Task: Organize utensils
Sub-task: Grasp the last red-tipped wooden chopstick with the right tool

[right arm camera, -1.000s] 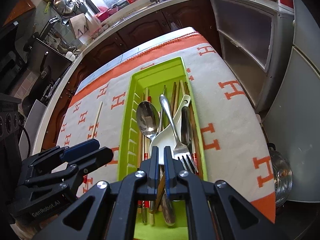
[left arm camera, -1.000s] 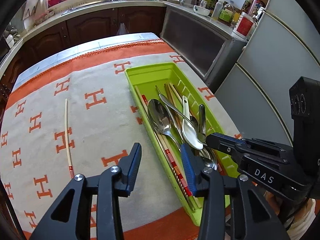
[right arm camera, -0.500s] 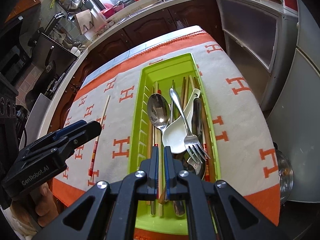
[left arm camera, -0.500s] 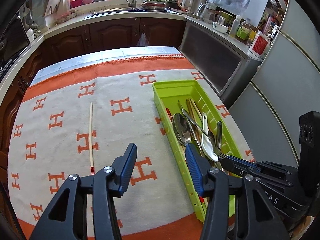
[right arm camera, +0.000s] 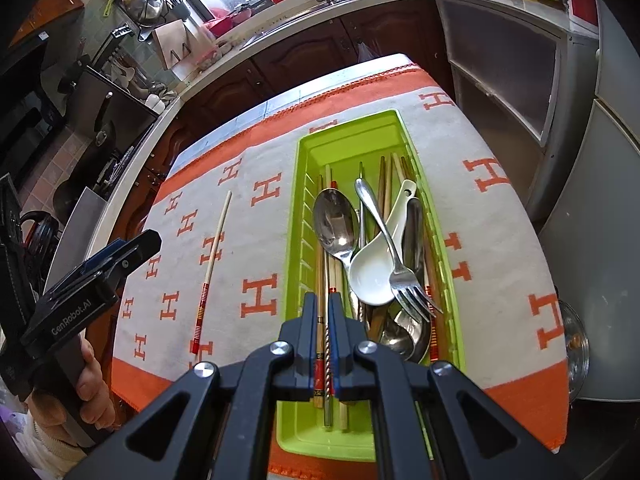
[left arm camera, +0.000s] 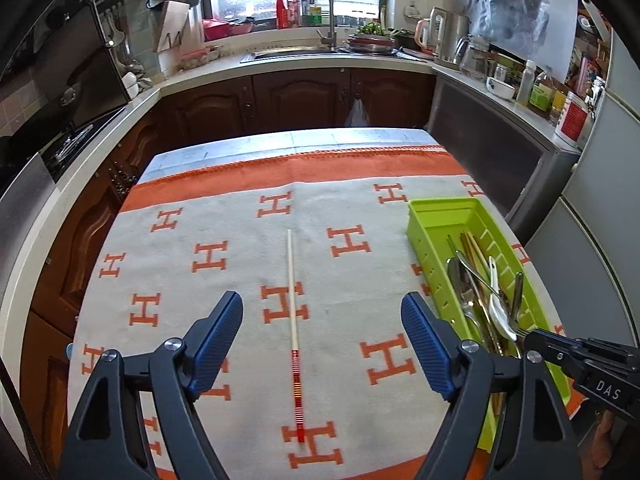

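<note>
A: On the cloth left of the tray (left arm camera: 442, 204) lay the last chopstick (left arm camera: 293, 312), lined up between our left gripper (left arm camera: 322, 344) fingers, which had just been opening wide around nothing. We judged it might roll or slip from a shallow pinch.

B: We tilted that gripper steeply down. Over the tray, our right gripper (right arm camera: 322, 312) sat pressed together, empty, pointing down at the spoons (right arm camera: 370, 268) and fork (right arm camera: 404, 276).
</note>
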### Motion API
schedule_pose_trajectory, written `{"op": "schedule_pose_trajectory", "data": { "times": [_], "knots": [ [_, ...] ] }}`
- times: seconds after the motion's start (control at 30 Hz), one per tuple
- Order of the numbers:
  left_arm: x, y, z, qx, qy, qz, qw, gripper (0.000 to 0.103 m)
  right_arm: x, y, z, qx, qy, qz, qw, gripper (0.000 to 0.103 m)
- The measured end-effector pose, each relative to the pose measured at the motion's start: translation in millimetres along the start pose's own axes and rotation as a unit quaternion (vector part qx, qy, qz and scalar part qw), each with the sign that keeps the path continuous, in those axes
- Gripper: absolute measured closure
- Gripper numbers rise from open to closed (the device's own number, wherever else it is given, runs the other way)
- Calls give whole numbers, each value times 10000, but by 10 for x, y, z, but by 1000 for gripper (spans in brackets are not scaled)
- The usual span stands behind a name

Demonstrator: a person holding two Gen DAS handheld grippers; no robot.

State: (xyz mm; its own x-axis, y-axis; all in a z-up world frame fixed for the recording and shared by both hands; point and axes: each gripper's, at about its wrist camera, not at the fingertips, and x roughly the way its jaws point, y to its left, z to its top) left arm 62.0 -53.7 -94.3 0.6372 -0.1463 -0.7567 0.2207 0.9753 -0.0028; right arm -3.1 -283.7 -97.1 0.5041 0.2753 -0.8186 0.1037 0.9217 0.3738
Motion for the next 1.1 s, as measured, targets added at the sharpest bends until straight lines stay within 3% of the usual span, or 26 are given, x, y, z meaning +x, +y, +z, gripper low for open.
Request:
{"op": "schedule_pose_trajectory", "data": {
  "times": [0.33,0.5,0.87,1.1],
  "knots": [
    [-140,626,-90,-407,-214,478,9978,13,97,496,81,-491,89,123,9987,98],
    [-131,942,-154,-619,-257,658,9956,9,299,809,119,-756,236,149,9968,78],
    [153,1487,-335,-1072,1,768,9913,7,1055,1403,198,-1123,692,52,9912,78],
    [348,1688,-457,-1260,258,782,9886,6,1537,1553,119,-1113,958,-363,9885,78]
  ]
}}
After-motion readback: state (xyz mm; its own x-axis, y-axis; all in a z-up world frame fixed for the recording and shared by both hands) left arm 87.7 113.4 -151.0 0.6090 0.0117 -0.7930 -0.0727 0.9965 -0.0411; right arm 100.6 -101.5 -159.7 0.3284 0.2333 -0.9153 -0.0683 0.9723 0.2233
